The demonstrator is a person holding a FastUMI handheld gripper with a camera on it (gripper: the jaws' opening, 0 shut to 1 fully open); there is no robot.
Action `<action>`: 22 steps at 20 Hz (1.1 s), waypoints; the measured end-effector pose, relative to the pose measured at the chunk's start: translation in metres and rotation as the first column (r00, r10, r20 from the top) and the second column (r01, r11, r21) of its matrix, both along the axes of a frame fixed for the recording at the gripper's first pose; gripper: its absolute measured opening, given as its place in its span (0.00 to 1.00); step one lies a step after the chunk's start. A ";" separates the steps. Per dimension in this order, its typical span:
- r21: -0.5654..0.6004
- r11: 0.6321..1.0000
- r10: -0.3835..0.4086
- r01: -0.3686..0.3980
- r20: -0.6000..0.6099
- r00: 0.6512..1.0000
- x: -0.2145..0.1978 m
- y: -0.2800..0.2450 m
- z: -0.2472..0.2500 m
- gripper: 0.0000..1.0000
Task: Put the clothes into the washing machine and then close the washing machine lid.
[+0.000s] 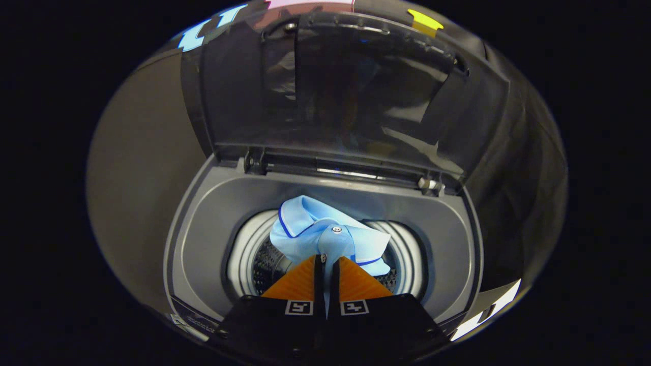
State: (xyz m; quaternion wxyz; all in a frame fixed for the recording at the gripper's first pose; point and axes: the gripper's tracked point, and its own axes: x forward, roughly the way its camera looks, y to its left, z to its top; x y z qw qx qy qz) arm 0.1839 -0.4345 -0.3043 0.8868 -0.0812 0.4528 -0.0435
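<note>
Blue shirt (325,236) (apparently pinched), gripper (326,260), open drum (407,254)

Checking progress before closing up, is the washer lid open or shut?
Open: the lid stands raised behind the drum, while the gripper holds the blue shirt above it.

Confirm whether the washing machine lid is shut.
No, the lid stands upright and open, while the claw holds the blue shirt over the drum.

No words or numbers to read here. Two square black-and-white code markers (298,307) sit on the gripper (326,259), one behind each finger, patterns only, while the fingers pinch the shirt (315,234). A small sticker (189,323) on the washing machine (203,229) front rim is too tiny to read.
</note>
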 end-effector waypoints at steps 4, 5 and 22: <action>0.005 1.000 -0.003 0.003 -0.086 0.996 -0.009 -0.003 -0.029 0.05; 0.003 1.000 -0.014 0.014 -0.104 0.994 -0.012 -0.005 -0.036 0.05; 0.022 0.998 -0.053 0.061 -0.245 0.968 -0.035 -0.011 -0.050 0.99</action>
